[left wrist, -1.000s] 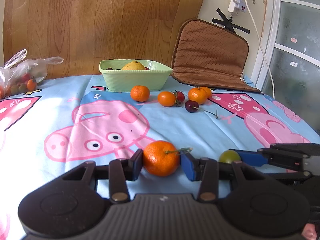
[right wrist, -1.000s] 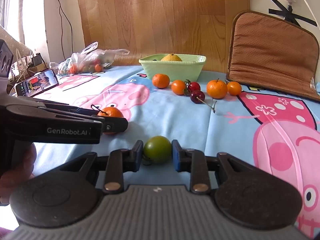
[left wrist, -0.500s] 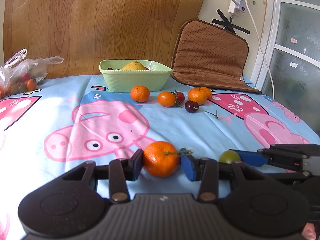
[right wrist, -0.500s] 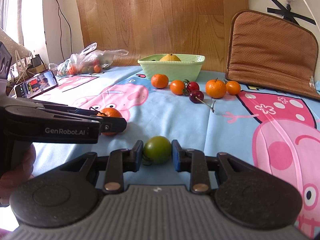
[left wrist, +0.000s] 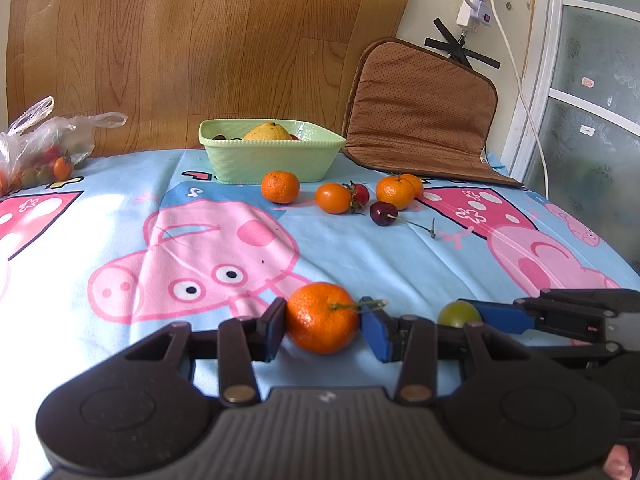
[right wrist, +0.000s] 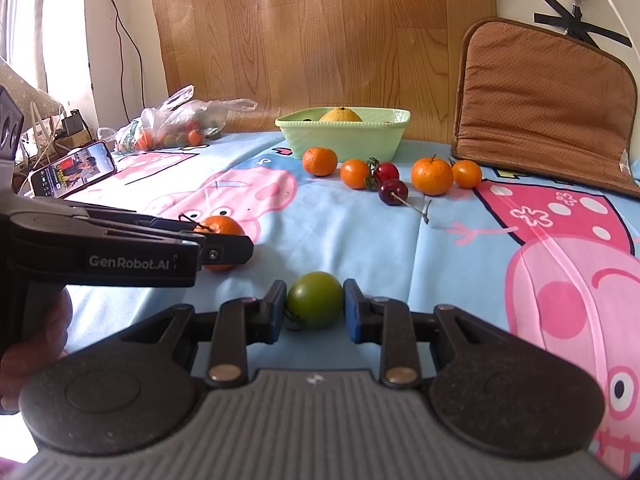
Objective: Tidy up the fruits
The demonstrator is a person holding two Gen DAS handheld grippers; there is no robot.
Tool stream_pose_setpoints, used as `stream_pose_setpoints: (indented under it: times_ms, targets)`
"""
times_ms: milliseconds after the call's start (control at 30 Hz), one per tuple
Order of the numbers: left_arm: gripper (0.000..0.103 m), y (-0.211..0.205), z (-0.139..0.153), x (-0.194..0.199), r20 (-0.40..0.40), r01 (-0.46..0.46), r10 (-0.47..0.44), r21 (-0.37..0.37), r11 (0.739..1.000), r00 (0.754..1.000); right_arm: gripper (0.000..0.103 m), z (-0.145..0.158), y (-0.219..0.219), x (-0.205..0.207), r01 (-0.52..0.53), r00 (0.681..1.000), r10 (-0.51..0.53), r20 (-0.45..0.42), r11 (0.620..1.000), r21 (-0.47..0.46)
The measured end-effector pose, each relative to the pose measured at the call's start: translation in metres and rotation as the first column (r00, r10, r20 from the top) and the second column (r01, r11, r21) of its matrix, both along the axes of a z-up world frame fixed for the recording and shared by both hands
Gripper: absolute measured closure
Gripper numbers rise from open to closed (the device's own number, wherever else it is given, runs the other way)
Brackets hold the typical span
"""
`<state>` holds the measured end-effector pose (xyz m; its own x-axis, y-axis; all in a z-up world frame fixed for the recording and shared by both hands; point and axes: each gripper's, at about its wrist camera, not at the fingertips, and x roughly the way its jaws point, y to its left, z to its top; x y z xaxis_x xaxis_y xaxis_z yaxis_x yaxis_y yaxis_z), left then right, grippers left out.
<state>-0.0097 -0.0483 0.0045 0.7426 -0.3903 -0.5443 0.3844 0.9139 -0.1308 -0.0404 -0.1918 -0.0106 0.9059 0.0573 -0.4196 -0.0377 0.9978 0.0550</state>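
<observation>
Black left gripper [right wrist: 224, 246] with white "GenRobot.AI" lettering, brass-coloured pivot screws, one black and one blue pad on its jaws.

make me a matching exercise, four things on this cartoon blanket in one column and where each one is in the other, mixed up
Things:
1. mandarin with a stem
2. green tomato
3. yellow fruit
4. dark cherry

Places:
a. inside the green basket
b. between the fingers of the right gripper
c. loose on the blanket, among the fruit in front of the basket
d. between the fingers of the left gripper

Pairs: 1-d, 2-b, 3-a, 4-c
</observation>
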Motion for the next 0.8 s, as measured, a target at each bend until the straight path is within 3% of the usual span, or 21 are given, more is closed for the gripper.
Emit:
stream_pose_setpoints:
  times_ms: [800]
  targets:
    - [0.063,-0.0004,-0.0007,0.0005,0.001,0.001,-0.001,0.001,1.000,1.000,0.070,-0.0002,-0.0002,-0.0005,-0.003,1.000,0.003,0.000,1.000,0.012]
